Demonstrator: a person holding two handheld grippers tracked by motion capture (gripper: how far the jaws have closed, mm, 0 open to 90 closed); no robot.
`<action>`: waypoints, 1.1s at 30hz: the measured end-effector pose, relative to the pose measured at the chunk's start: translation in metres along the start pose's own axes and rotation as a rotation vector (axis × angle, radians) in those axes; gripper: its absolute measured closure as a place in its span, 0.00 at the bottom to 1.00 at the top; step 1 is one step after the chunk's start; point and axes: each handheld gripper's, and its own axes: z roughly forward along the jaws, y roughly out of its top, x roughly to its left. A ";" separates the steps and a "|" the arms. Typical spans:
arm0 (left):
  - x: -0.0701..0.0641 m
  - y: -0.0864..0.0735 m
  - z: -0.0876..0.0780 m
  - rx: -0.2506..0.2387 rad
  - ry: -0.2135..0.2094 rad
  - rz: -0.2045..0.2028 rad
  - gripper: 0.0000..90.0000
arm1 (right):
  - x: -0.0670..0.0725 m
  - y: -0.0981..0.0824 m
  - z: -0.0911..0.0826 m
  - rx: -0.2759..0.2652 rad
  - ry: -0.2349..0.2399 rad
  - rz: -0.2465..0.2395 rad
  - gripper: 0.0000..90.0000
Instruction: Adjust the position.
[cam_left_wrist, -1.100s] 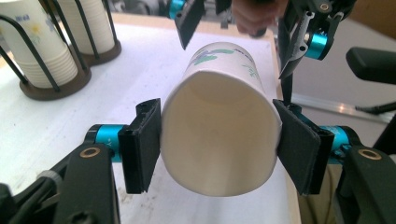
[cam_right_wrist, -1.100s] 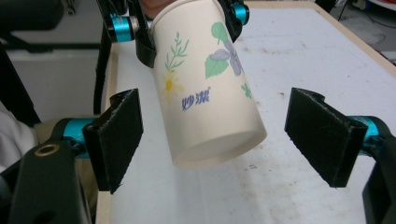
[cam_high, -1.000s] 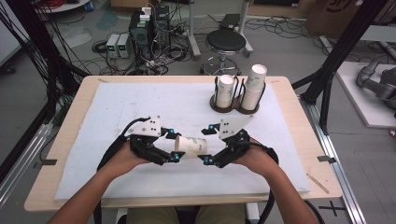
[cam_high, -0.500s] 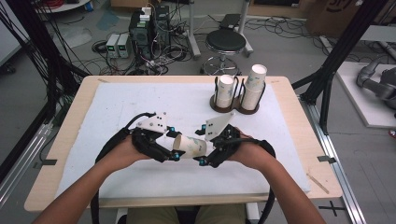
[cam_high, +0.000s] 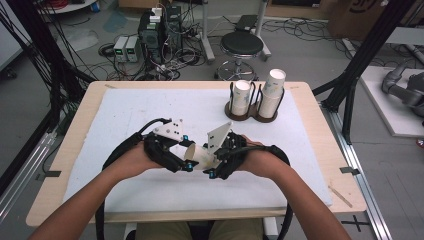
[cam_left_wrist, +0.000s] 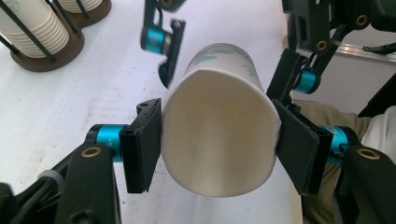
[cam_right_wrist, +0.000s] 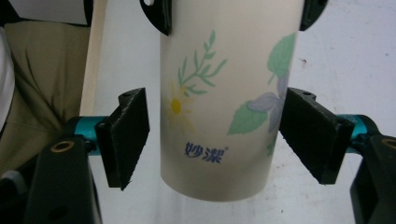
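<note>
Paper cup (cam_high: 202, 156) between left tool (cam_high: 184, 159) and right tool (cam_high: 216, 161), cup holder (cam_high: 252, 111) behind on table (cam_high: 125, 107)

My counter (cam_high: 310, 107) is a pale wooden top, and a white sheet (cam_high: 150, 112) lies flat over most of it, leaving a bare wooden margin along every edge. On the sheet near the far right stands a dark round-based rack (cam_high: 251, 111) with two wire-sided wells, each holding an upright stack of white paper cups (cam_high: 271, 95). On the bare wood at the near right corner lies a thin pale stick (cam_high: 342, 196).
</note>
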 end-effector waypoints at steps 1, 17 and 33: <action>0.000 0.000 0.001 -0.001 -0.001 0.000 0.40 | 0.001 0.001 0.001 0.006 -0.001 0.005 0.28; -0.002 0.001 0.007 0.008 0.001 0.000 0.37 | 0.001 0.005 0.013 0.067 0.006 -0.018 0.41; 0.004 -0.021 -0.005 -0.245 0.019 -0.095 0.19 | -0.001 -0.019 0.014 0.007 0.032 0.074 0.41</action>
